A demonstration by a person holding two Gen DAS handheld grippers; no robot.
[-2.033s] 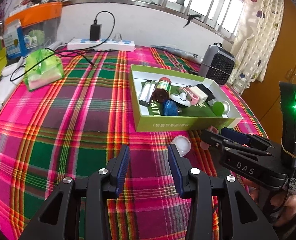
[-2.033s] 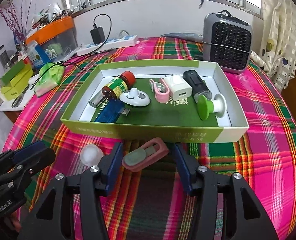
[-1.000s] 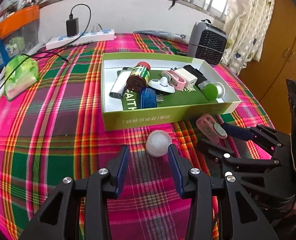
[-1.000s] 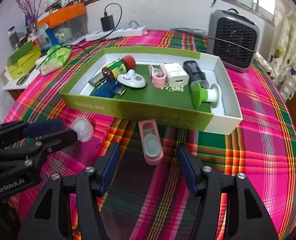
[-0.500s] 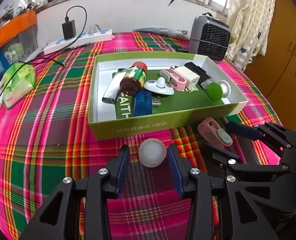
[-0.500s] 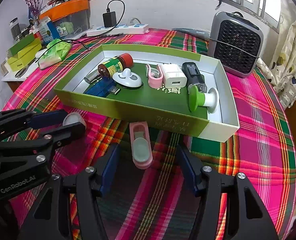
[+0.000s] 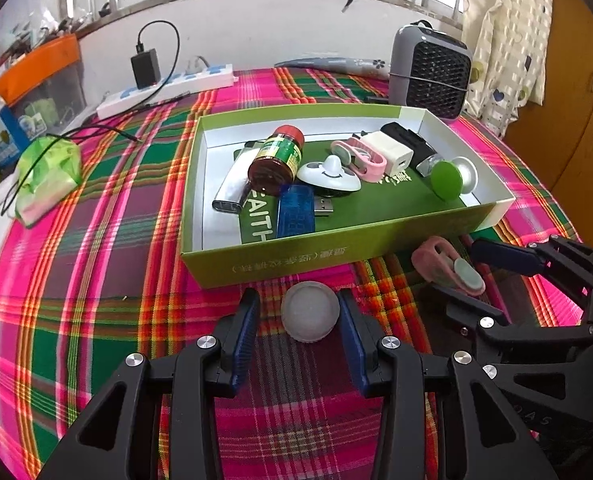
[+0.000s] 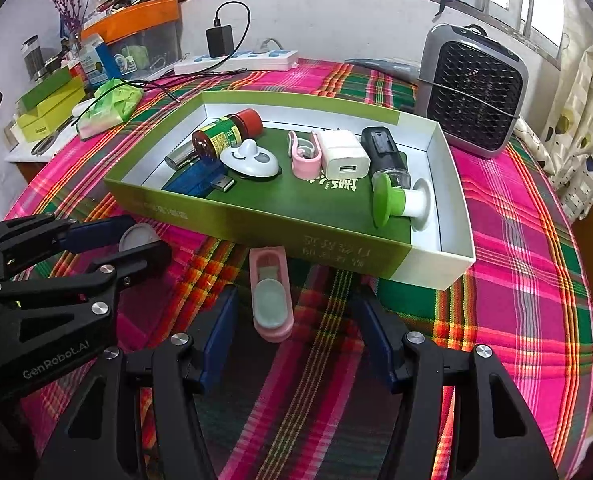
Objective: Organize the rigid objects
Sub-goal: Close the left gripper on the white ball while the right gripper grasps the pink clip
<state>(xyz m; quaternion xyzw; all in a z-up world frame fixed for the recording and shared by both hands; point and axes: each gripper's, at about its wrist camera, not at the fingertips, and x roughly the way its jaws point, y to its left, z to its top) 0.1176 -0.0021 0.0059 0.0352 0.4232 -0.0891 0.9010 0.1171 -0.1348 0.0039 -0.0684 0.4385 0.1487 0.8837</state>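
White round cap (image 7: 309, 312) now sits between our left gripper (image 7: 296, 320) fingers, pink clip (image 8: 271, 300) between the right gripper's (image 8: 296, 320); both spread, nothing pinched. We've lined up—ready to close.

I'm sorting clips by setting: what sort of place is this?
Most likely a lived-in home room, not a lab: a pink-and-green plaid tablecloth, a grey portable heater beside a patterned curtain, and a white power strip below a barred window.
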